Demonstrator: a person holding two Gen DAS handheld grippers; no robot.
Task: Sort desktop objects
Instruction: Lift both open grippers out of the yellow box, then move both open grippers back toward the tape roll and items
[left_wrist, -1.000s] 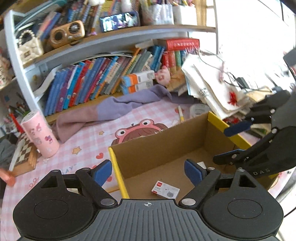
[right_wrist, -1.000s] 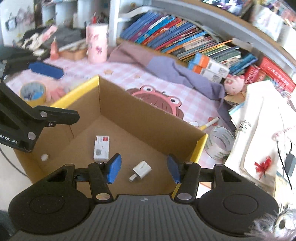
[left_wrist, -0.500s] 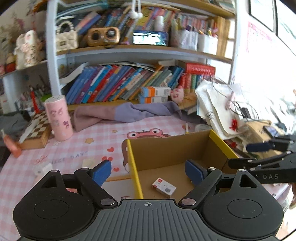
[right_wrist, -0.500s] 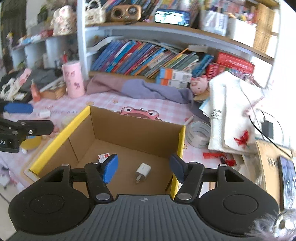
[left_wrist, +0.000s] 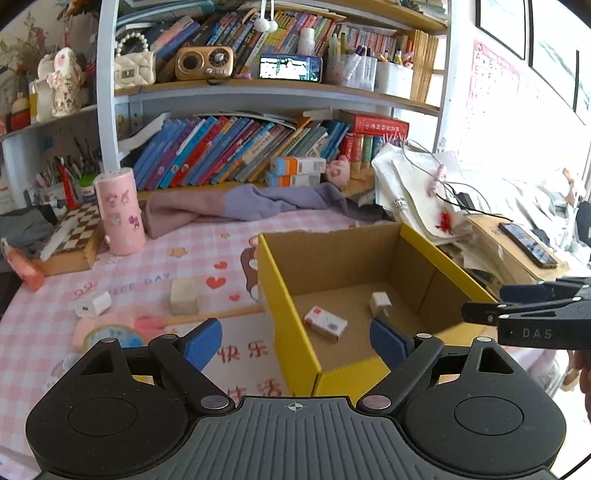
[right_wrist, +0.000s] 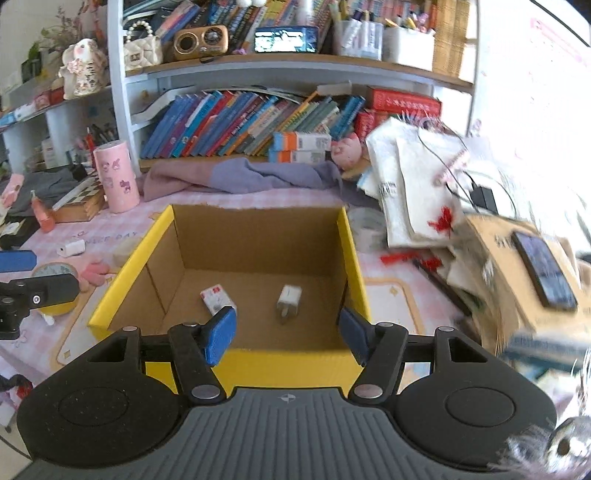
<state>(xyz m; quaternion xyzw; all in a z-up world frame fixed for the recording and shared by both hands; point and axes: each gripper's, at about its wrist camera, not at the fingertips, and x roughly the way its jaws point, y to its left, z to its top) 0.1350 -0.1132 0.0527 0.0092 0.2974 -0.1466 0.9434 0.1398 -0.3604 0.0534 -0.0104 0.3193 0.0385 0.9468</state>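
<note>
1. An open cardboard box (right_wrist: 255, 240) with yellow outer walls stands on the desk (left_wrist: 122, 266), which is covered by a pink checked mat.
2. Two things lie on the floor of the box, apart from each other: a small white-and-red carton (right_wrist: 217, 298) toward the left and a white charger plug (right_wrist: 289, 298) toward the middle.
3. The left gripper (left_wrist: 295, 339) hovers over the box's near left corner; its jaws stand wide and hold nothing.
4. The right gripper (right_wrist: 286, 328) hovers at the box's near wall, with its jaws parted at a middling width and nothing between them.
5. On the mat left of the box lie a second white charger plug (left_wrist: 92, 304), a pale eraser-like block (left_wrist: 183, 301), a roll of tape (left_wrist: 110, 336) and a pink soft item (left_wrist: 147, 323) just beside it.
6. A pink cylindrical cup (left_wrist: 120, 212) stands upright further back, next to a chessboard box (left_wrist: 72, 240).
7. A purple cloth (right_wrist: 240, 177) lies along the foot of the bookshelf (right_wrist: 258, 122).
8. Right of the box, a clear tape roll (right_wrist: 367, 229) sits near a heap of white bags, and a phone (right_wrist: 546, 273) lies on a cardboard carton.
</note>
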